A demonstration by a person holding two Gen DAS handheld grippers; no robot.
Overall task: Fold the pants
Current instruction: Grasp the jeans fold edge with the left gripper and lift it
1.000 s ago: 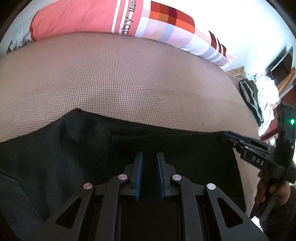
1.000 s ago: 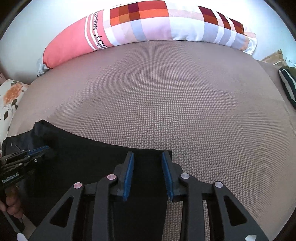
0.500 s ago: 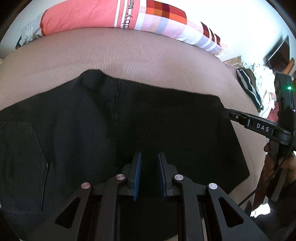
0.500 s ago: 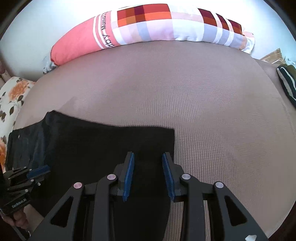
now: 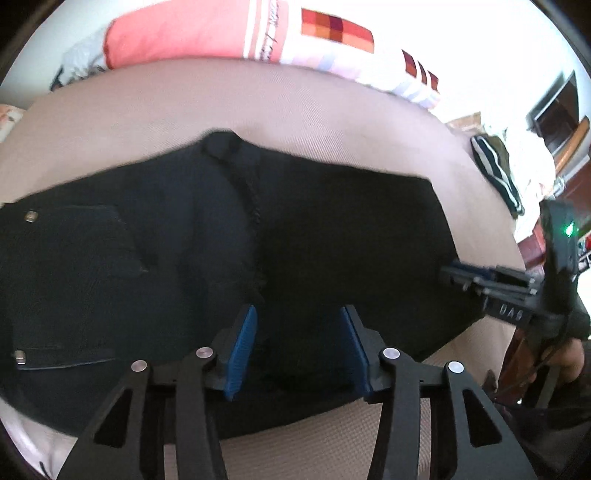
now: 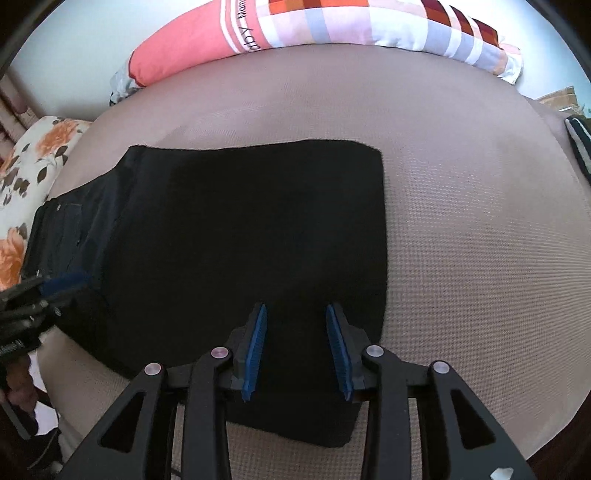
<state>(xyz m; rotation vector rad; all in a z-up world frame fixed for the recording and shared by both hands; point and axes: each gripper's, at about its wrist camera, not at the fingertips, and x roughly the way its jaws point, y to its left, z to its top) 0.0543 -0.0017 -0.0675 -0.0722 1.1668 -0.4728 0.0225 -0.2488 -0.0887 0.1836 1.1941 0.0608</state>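
The black pants point(image 6: 236, 236) lie flat on the beige bed point(image 6: 461, 206), spread crosswise in front of both cameras. They look already folded: in the right wrist view the cloth ends on the right in a straight, squared edge with a doubled thickness at the near corner, while the pocket end with its rivets lies to the left, toward the floral pillow point(image 6: 26, 184). In the left wrist view a back pocket with two metal rivets point(image 5: 66, 288) shows at the left and a seam runs down the middle of the cloth. I judge that at least one fold is laid down and that a further fold to make the bundle compact is probably still to come; how many layers are stacked cannot be told, since the cloth is uniformly dark. The left gripper point(image 5: 299, 350) hovers low over the near edge of the pants near the seam, its jaws parted with nothing between the blue pads. The right gripper point(image 6: 297, 352) sits over the near right part of the pants, close to the squared edge, its jaws likewise spread and empty. Both point forward across the bed toward the long patchwork pillow point(image 6: 332, 33) at the far side. Some striped clothing point(image 5: 495, 166) lies off to the right.
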